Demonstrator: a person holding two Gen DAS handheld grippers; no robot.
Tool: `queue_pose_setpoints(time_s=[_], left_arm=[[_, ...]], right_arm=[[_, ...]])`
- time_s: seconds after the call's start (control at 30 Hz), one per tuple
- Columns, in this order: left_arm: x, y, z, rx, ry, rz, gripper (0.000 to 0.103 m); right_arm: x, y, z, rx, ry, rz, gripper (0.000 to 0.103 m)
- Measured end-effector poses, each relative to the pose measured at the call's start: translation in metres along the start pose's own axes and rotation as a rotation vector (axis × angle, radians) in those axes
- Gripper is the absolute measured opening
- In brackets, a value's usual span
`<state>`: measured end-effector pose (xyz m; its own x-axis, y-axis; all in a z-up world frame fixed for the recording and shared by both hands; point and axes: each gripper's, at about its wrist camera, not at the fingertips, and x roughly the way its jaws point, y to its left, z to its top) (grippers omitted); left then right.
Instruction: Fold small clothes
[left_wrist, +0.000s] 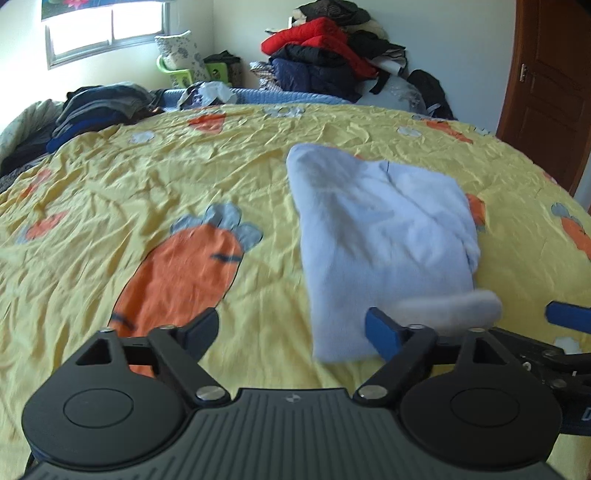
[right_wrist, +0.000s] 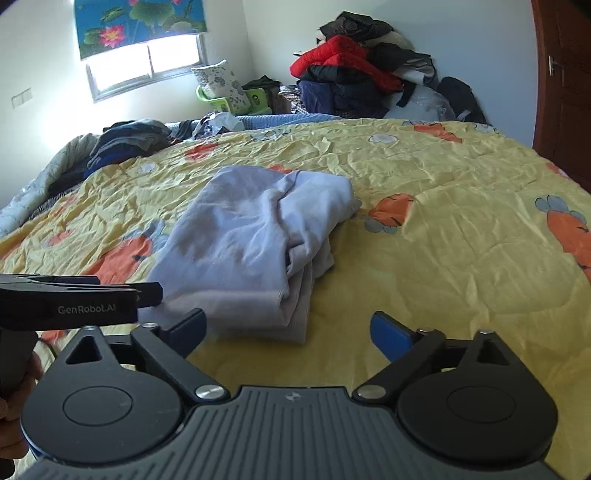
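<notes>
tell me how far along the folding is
Done: the pale blue fleece garment lies folded in layers on the yellow carrot-print quilt. In hand: nothing; the left claw and right claw are both open and empty. Left: maybe the dark clothes pile at the bed's far-left edge.

The folded pale garment (left_wrist: 380, 240) is motion-blurred in the left wrist view, and its near edge is hidden behind the left gripper (left_wrist: 291, 330). The right gripper (left_wrist: 569, 317) is cut off by that picture's right edge. A hand (right_wrist: 14, 402) is cut off at the left.
</notes>
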<state>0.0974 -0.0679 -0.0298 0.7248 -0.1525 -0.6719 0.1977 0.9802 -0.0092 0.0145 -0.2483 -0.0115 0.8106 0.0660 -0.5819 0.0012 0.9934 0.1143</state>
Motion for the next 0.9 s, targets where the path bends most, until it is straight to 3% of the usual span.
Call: queue_pose_setpoints(time_s=[0.17,0.3,0.5,0.67,0.9], left_arm=[[-0.015,0.002,-0.033,0.009,0.067,0.064,0.092],[-0.027,0.008,-0.052,-0.02,0.048,0.09,0.092],[-0.031,0.013,-0.057,-0.048,0.043,0.127,0.092],[-0.029,0.018,-0.058,-0.09,0.046,0.112,0.095],[-0.029,0.018,-0.061,-0.073,0.033,0.105,0.097]], right_arm=[[-0.018,0.008,-0.016,-0.015,0.029,0.021,0.101],[-0.025,0.017,-0.027,-0.037,0.045,0.031,0.102],[-0.026,0.029,-0.038,-0.099,0.068,0.017,0.102],[-0.023,0.03,-0.041,-0.103,0.082,0.024,0.102],[-0.021,0.027,-0.044,-0.095,0.091,0.028,0.102]])
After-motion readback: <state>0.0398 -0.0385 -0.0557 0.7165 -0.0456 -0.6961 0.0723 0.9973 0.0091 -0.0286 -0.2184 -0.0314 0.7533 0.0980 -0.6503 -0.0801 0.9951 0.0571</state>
